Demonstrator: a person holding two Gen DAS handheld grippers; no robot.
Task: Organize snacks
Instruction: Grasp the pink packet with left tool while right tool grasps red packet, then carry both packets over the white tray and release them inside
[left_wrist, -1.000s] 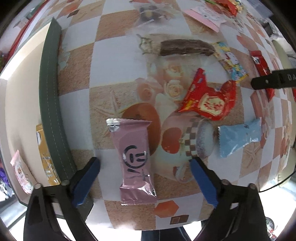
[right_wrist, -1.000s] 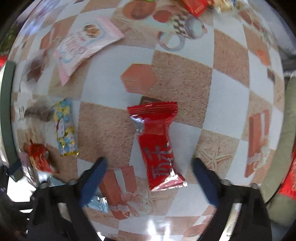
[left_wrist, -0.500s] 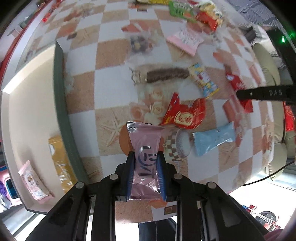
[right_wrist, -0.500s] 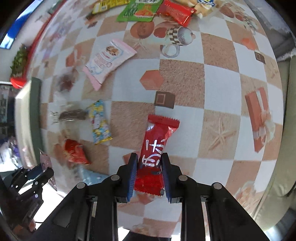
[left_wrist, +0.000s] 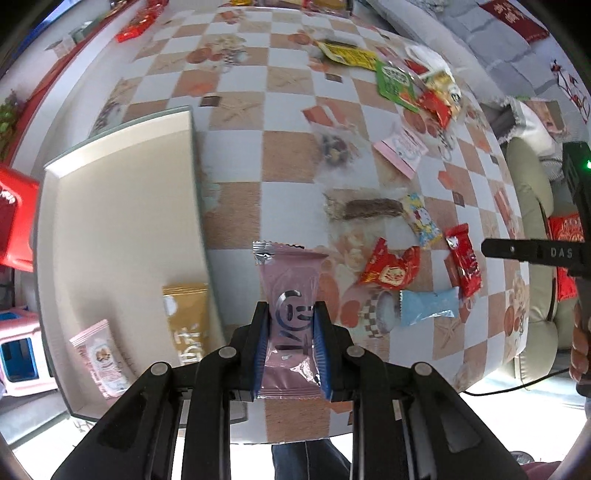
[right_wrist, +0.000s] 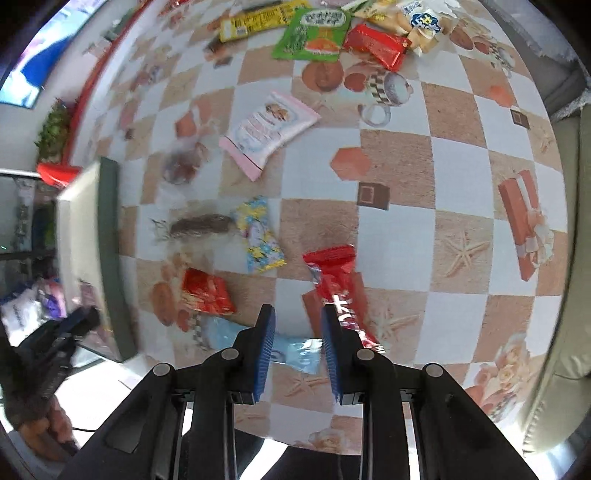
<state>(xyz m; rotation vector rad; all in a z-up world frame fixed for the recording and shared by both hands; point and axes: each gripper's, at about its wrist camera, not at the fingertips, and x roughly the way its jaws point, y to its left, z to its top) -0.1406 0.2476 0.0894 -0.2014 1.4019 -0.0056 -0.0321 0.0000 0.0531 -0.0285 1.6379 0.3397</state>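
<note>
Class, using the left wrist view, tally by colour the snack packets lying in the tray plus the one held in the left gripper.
Pink packets: 2
Gold packet: 1
Total: 3

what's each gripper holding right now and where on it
The left gripper clamps the pink snack packet across its lower half. The right gripper looks empty: the red snack packet lies beside its right finger, not between.

The worktop (left_wrist: 236, 221) is seen from above by both fisheye views, each looking forward and downward along its own tongs. The left view is held near the tray (left_wrist: 110, 221); the right view is set further right, with the tray (right_wrist: 107, 258) at its left edge. The blue packet (left_wrist: 424, 306) (right_wrist: 295, 352) is shared by both views.
</note>
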